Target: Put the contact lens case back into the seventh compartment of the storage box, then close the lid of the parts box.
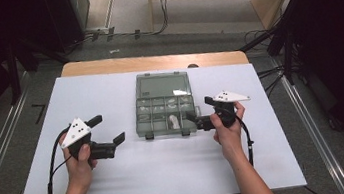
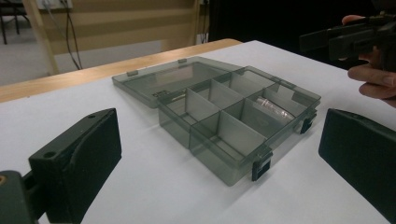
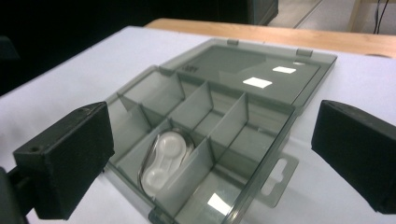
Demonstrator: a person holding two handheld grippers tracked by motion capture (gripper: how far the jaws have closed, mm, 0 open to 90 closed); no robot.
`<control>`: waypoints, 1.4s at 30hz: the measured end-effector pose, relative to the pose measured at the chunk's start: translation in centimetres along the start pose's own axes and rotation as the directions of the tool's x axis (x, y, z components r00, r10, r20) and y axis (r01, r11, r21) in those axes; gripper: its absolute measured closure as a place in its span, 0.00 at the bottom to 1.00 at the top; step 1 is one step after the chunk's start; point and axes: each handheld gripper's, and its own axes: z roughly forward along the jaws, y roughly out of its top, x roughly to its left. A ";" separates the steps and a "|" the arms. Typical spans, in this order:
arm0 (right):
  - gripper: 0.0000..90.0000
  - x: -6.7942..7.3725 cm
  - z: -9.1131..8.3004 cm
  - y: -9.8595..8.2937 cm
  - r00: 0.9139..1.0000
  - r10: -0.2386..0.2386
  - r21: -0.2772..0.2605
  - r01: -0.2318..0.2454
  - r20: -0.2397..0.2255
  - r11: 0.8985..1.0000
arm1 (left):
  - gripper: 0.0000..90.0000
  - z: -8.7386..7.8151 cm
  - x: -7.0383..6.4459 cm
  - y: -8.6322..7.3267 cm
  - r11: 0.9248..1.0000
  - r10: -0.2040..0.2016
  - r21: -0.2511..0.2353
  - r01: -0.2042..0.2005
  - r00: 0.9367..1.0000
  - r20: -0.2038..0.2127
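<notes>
Flanking the open organizer box point(image 1: 166, 109) on the white surface point(image 1: 120, 179): left tongs point(image 1: 112, 128) and right tongs point(image 1: 200, 111), both wide, empty; white case point(image 3: 165, 159) inside.

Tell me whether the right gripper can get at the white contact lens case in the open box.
Probably yes. The box has its lid folded flat back, the white contact lens case lies uncovered in its compartment, and the right gripper hangs open just before it, though the dividers stand close.
</notes>
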 end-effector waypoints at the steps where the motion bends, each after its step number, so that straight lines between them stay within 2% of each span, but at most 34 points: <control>1: 0.00 -0.2 -0.2 0.2 1.000 0.005 -0.006 -0.005 -0.002 1.000 | 0.00 0.3 0.2 0.2 1.000 -0.007 -0.003 0.007 1.000 0.003; 5: 0.00 -0.9 -0.3 1.0 1.000 0.008 -0.020 -0.008 0.015 1.000 | 0.00 1.5 0.8 0.6 1.000 -0.017 -0.006 0.017 1.000 0.010; 9: 0.00 -1.6 0.0 1.5 1.000 0.012 -0.019 -0.012 0.016 1.000 | 0.00 3.3 1.6 0.7 0.999 -0.020 0.033 0.020 1.000 0.003; 13: 0.00 -2.3 0.7 2.0 0.999 0.029 -0.021 -0.028 0.017 0.999 | 0.00 5.0 2.2 1.0 0.999 -0.034 0.041 0.035 0.999 -0.002; 19: 0.00 -3.3 2.0 2.5 0.999 0.041 -0.007 -0.041 0.012 0.999 | 0.00 7.3 3.1 1.8 0.997 -0.033 0.067 0.032 0.999 0.001; 21: 0.00 -3.6 2.5 2.7 0.999 0.041 0.002 -0.041 0.011 0.999 | 0.01 8.0 3.5 2.0 0.996 -0.040 0.074 0.041 0.999 -0.006; 28: 0.00 -4.8 3.7 2.9 0.997 0.081 0.014 -0.081 0.007 0.997 | 0.02 10.6 4.6 2.4 0.993 -0.069 0.094 0.068 0.998 0.009; 33: 0.00 -5.6 4.4 2.8 0.996 0.091 0.029 -0.091 0.013 0.995 | 0.02 12.1 5.4 2.6 0.990 -0.094 0.105 0.093 0.996 0.004; 36: 0.00 -5.9 4.9 2.9 0.995 0.098 0.035 -0.099 0.015 0.995 | 0.02 12.9 5.8 2.7 0.988 -0.108 0.109 0.106 0.994 0.015; 38: 0.00 -6.1 5.2 2.9 0.994 0.105 0.038 -0.106 0.015 0.994 | 0.03 13.2 6.1 2.6 0.988 -0.123 0.094 0.122 0.992 0.007; 42: 0.00 -6.5 6.3 2.8 0.992 0.124 0.054 -0.125 0.016 0.991 | 0.05 14.2 6.5 2.6 0.984 -0.137 0.116 0.137 0.991 -0.011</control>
